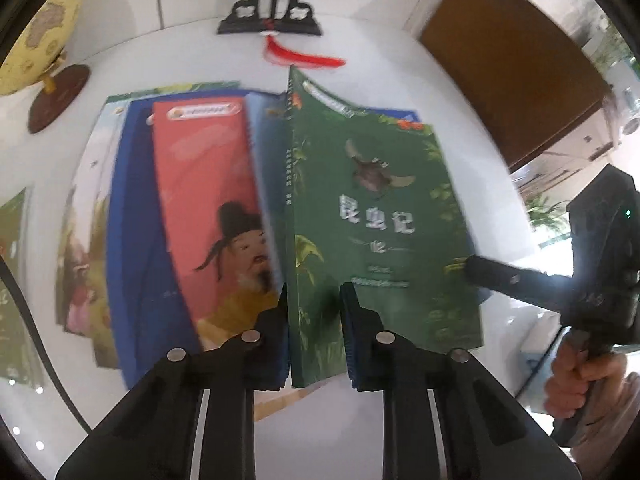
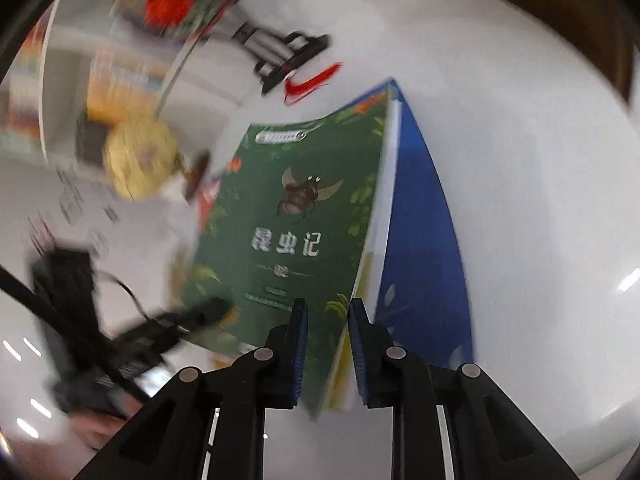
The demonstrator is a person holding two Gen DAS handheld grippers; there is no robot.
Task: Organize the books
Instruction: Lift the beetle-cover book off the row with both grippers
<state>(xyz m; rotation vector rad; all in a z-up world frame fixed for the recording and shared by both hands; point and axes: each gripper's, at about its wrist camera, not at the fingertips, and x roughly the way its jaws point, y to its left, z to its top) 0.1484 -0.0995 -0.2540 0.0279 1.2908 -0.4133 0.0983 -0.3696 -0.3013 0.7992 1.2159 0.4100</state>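
the left gripper points steeply down at the white table and its jaws are clamped on the near edge of the green book, close to the spine. the right gripper comes in at a shallower slant and is pinched on the same book at its near corner, by the fore edge; in the left wrist view its finger reaches the book's right edge, and a hand grips the handle at the lower right, cut off by the rim. the book's cover faces up, and its far end bends upward in the left view. it sits over a spread of other books: a red book just to its left, a blue book beneath that, and pale covers further left that are too blurred to read. in the right wrist view a blue book shows under the green one on its right. whether the green book rests on the pile or is lifted clear cannot be told. a globe stands at the far left, half cut off, and a black stand with a red tassel sits at the far edge. the right view is heavily smeared; the left gripper there is only a dark blur.
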